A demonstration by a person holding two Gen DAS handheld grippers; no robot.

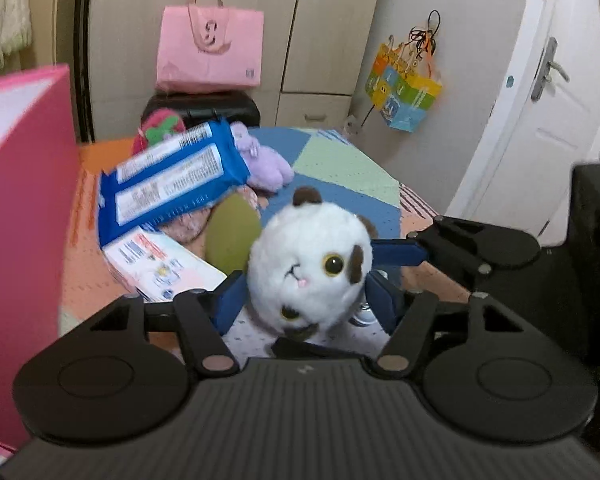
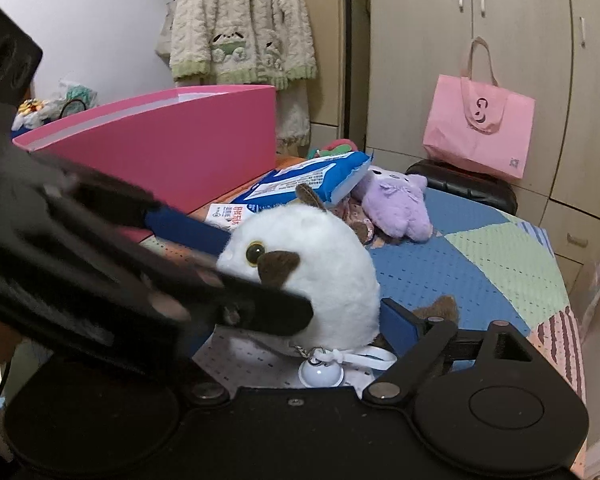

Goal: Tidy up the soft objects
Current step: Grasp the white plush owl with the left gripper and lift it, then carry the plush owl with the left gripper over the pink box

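Item: round white plush cat, near bed's front edge. Your left gripper pinches it; right gripper brackets it, spread. Risk: squashy fur slipping free.

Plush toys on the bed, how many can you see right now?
3. The white cat plush sits between the left gripper fingers; the purple plush lies beyond it by the blue pack; a pink-and-green one peeks behind that pack. Others may be hidden.
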